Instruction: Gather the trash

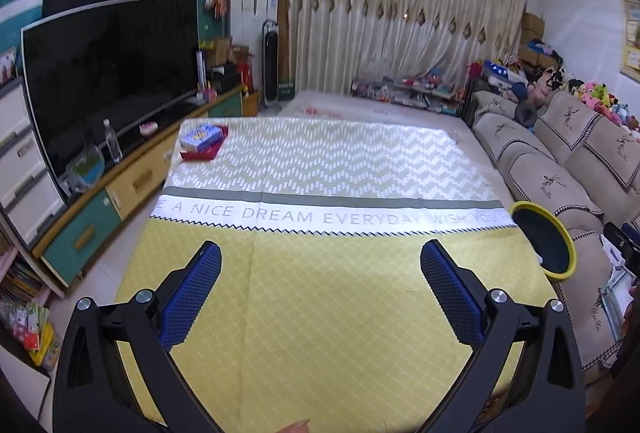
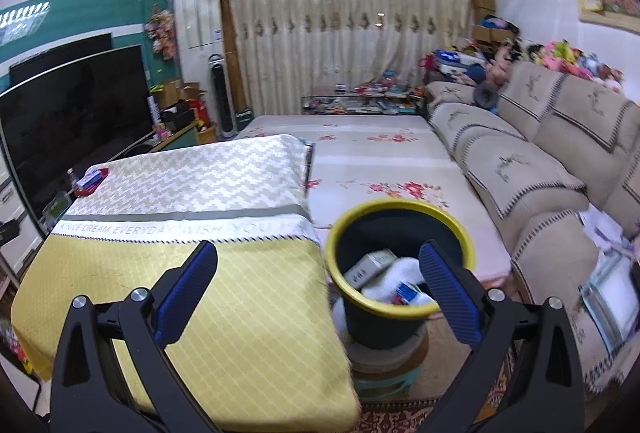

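Both the left hand-held gripper and right hand-held gripper are held spread and empty, trash is seen lying inside the yellow-rimmed bin beside the tabletop; remaining clutter is best approached low, jaws wide

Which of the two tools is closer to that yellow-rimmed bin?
Right. The right tool hangs just above the bin, open; the left tool is over the tablecloth, with the bin off to its right.
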Motion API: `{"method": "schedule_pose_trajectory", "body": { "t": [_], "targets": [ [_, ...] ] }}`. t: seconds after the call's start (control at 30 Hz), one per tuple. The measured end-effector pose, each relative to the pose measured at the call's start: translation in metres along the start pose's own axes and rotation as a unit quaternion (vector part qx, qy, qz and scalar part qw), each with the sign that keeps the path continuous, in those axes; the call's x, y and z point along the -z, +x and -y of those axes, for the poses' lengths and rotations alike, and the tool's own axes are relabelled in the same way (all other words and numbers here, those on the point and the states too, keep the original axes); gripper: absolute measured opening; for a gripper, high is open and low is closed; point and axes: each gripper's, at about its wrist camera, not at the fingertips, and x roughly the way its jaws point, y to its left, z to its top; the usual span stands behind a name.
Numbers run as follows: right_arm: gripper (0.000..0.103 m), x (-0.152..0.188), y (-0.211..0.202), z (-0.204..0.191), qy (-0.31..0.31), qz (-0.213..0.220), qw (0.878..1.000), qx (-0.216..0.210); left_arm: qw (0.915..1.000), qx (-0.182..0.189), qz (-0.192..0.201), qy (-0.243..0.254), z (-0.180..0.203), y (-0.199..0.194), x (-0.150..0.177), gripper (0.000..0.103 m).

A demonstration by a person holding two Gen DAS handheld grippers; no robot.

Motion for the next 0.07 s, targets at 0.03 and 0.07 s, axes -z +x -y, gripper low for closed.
{"method": "schedule_pose_trajectory", "body": {
  "t": [0.03,0.07],
  "targets": [
    [0.096,-0.006,0.009,-0.008,-0.006,-0.002,1.000,-0.009,1.0000,-0.006,-0.003,-0.001,-0.003,0.011,-0.006,0.098],
    [0.096,-0.015,0.026,-0.021,-0.014,-0.007,0.999,-0.029,0.9998,-0.018,-0.006,0.002,-0.009,0.029,-0.014,0.098]
  ]
}}
